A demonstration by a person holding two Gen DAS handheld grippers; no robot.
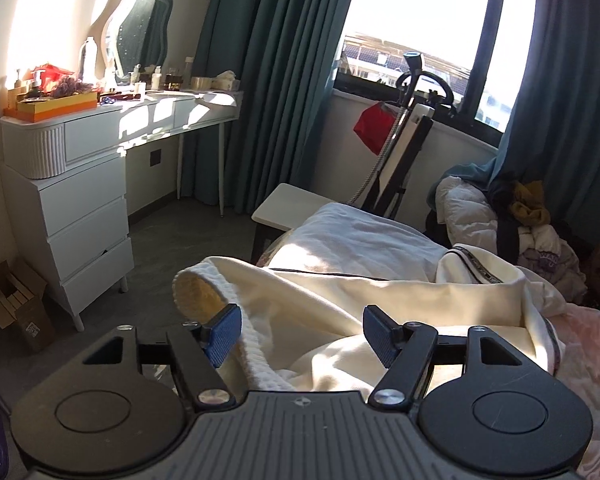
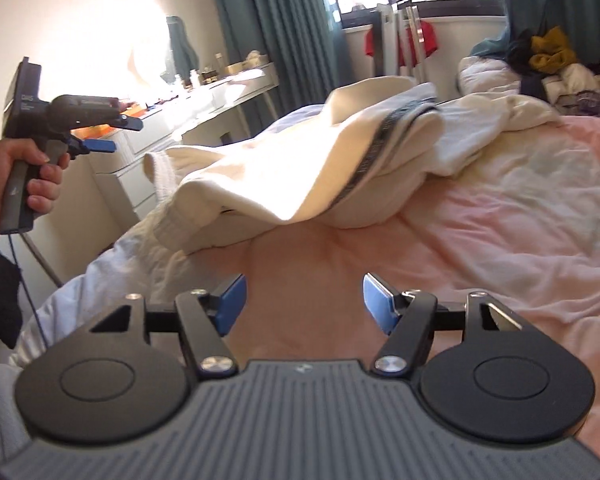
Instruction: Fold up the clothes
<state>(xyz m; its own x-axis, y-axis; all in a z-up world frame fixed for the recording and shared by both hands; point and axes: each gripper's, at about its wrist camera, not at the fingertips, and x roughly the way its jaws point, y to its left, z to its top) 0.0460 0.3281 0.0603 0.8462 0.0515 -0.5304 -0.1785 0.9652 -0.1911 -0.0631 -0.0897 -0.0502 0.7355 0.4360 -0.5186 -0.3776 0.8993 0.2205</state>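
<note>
Cream garment (image 2: pixel 300 168) heaped at the bed's (image 2: pixel 500 240) left edge — both jaws wide.
Its dark-striped band runs toward the window; left gripper (image 1: pixel 302 334) and right gripper (image 2: pixel 303 302) hold nothing — writing illegible.

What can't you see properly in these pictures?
- Cream garment: its far end in the left wrist view is bunched up and partly hidden behind its own folds; its kind stays unclear.
- Clothes pile by the curtain: small and tangled in the right wrist view, items not separable.
- Dresser top: sun glare washes out the small bottles.
- Left gripper: seen side-on in the right wrist view; its own camera shows it open.
</note>
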